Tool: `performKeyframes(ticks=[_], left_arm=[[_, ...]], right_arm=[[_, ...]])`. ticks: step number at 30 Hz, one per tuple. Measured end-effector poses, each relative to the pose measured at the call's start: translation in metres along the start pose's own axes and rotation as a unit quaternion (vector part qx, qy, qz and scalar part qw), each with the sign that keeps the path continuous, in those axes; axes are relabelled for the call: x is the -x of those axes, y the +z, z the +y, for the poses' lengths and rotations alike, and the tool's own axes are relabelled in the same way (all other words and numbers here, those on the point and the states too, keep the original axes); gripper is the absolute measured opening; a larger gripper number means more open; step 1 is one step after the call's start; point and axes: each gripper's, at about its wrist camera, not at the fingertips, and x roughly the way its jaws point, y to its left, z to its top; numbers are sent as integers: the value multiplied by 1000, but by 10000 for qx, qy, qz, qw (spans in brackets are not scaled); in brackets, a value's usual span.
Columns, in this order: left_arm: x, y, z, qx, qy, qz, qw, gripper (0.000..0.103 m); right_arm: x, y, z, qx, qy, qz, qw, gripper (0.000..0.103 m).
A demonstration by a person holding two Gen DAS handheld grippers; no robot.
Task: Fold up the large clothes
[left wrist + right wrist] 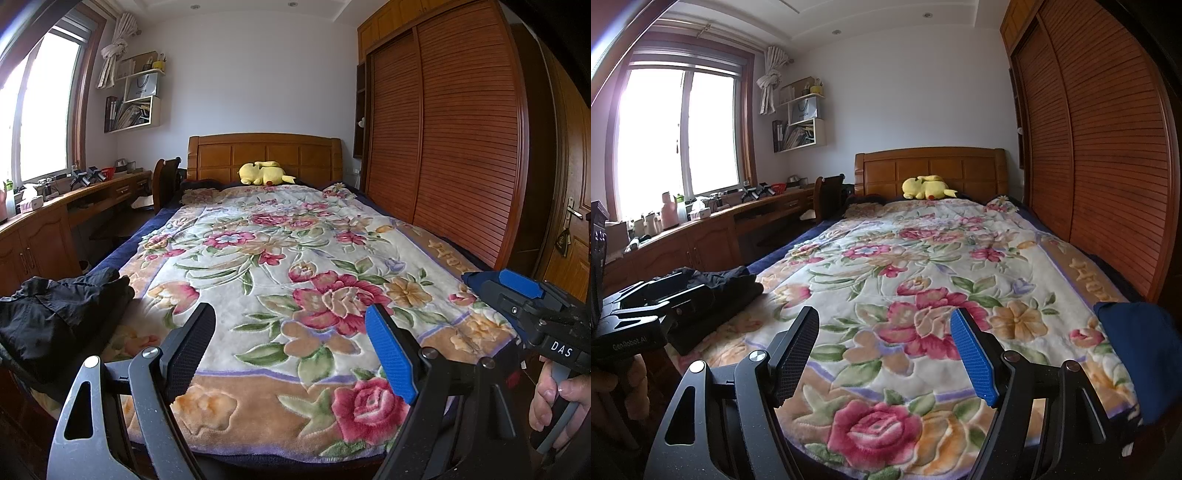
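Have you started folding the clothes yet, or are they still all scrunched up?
Not started yet. The black clothes still lie in a crumpled heap on the left side of the blanket, and nothing looks folded. Both the left gripper and the right gripper hover above the bed with open, empty jaws. Picking up, spreading and folding are all left.

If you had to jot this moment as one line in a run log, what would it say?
phase: not started | left gripper: open, empty | right gripper: open, empty | black clothes: heaped, bed's left edge | floral blanket: spread flat
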Motion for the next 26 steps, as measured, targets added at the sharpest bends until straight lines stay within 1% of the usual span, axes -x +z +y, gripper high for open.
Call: performKeyframes(ticks=[26], left_arm=[[1, 1, -1, 3, -7, -5, 10000, 84]], right_arm=[[2, 0, -6, 9, 43, 2, 10000, 76]])
